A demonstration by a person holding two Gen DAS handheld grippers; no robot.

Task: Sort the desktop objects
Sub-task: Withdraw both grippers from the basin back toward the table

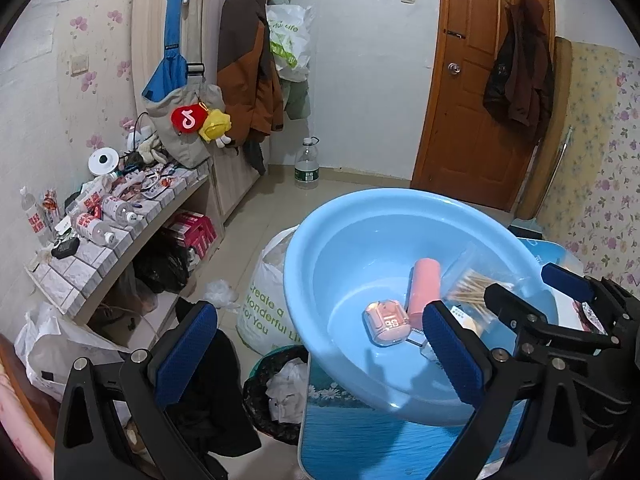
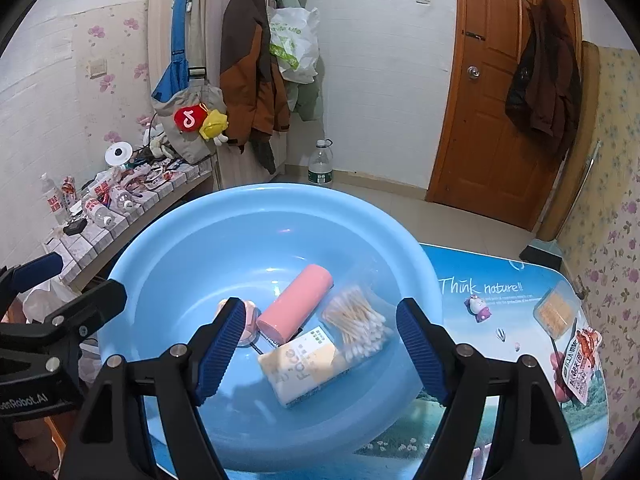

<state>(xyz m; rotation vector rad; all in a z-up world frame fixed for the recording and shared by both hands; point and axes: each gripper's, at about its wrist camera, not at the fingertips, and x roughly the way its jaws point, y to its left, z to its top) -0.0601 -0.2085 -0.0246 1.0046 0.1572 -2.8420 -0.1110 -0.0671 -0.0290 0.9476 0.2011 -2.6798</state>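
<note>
blue basin (image 2: 160,240), one pink tube (image 2: 294,306), one swab bag (image 2: 356,324), both grippers' jaws open

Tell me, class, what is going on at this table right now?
A person holding two tongs is sorting desk items into a blue basin. It already holds a pink tube, a bag of cotton swabs, a yellow-and-white packet and an earbud case. The right tongs stand open and empty above the basin. A small figurine and snack packets remain on the table.
</note>
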